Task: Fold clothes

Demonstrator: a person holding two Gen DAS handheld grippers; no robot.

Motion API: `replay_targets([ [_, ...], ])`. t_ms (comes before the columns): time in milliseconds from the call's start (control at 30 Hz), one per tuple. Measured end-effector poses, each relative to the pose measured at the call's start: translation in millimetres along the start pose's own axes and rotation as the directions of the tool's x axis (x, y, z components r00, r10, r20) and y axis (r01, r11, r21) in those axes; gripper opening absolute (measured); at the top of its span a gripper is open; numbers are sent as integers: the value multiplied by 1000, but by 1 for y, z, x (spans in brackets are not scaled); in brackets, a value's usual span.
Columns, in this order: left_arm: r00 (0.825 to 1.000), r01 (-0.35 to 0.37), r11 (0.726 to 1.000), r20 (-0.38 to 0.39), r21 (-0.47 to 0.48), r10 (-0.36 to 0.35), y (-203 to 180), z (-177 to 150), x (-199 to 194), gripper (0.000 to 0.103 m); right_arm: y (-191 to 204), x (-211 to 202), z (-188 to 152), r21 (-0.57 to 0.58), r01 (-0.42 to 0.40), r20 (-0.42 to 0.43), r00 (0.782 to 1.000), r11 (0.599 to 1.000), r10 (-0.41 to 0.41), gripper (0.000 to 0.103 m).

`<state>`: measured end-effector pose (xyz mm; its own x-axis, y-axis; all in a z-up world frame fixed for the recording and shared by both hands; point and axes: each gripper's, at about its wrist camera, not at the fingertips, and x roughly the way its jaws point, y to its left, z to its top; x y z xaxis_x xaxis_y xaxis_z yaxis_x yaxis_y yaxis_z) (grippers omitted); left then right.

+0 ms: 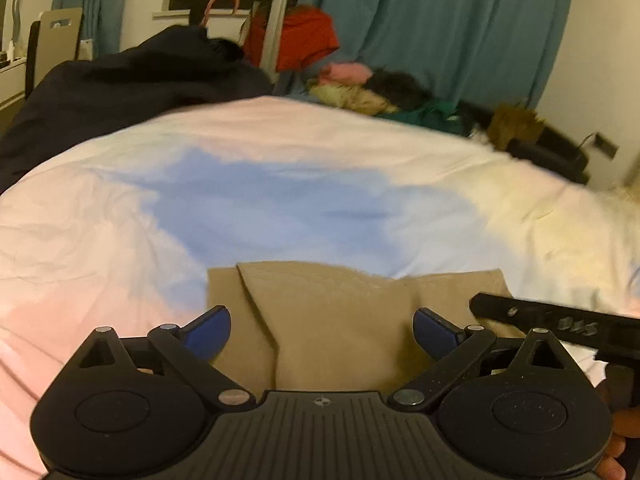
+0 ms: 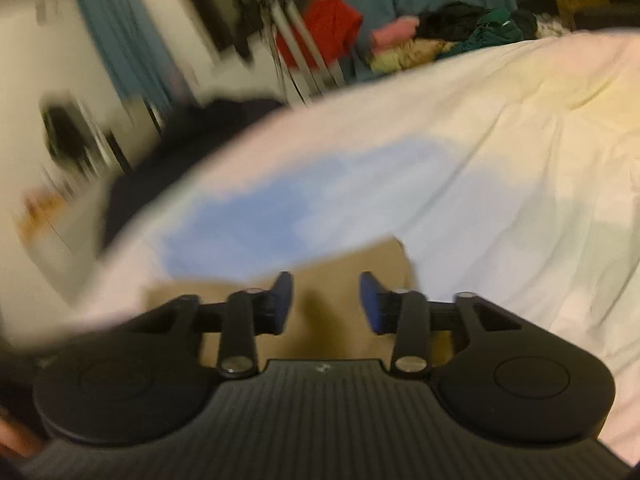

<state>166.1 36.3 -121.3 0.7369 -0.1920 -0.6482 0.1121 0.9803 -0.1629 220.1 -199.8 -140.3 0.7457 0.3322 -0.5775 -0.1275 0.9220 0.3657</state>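
A tan folded garment [image 1: 328, 320] lies flat on the bed, at the near edge. My left gripper [image 1: 322, 328] is open above its near part, with nothing between the blue fingertips [image 1: 212, 330]. In the right wrist view the same tan garment [image 2: 352, 272] lies under my right gripper [image 2: 326, 300], which is open and empty. Part of the right gripper's black body [image 1: 560, 326] shows at the right of the left wrist view. The right wrist view is blurred.
The bed cover [image 1: 120, 220] is pink, blue and pale yellow. A dark garment [image 1: 132, 80] lies at the far left of the bed. A pile of clothes [image 1: 380, 92] sits beyond the far edge, with a red garment [image 1: 308, 40] on a rack and teal curtains [image 1: 440, 20].
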Motion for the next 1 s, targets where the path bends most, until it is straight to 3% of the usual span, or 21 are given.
replay_targets([
  [133,1000,-14,999,-15,36,15,-1,-6,2,99,2,13,-6,-35,26,-24,999,999,-27,35],
  [567,999,29,993,17,114,-31,-28,-39,-93,99,44,-93,-27,-159,13,15,1000,987,-10,38],
  [700,999,-12,993,-50,114,17,-27,-54,-88,99,46,-97,-49,-183,30,-20,999,983,-34,38],
  [833,991,21,1000,-134,10,-20,-12,-53,-60,103,47,-73,-61,-201,61,-94,992,978,-81,36],
  [1000,991,27,998,-129,-63,-35,-1,-51,-68,102,49,-71,-62,-214,66,-96,991,975,-88,36],
])
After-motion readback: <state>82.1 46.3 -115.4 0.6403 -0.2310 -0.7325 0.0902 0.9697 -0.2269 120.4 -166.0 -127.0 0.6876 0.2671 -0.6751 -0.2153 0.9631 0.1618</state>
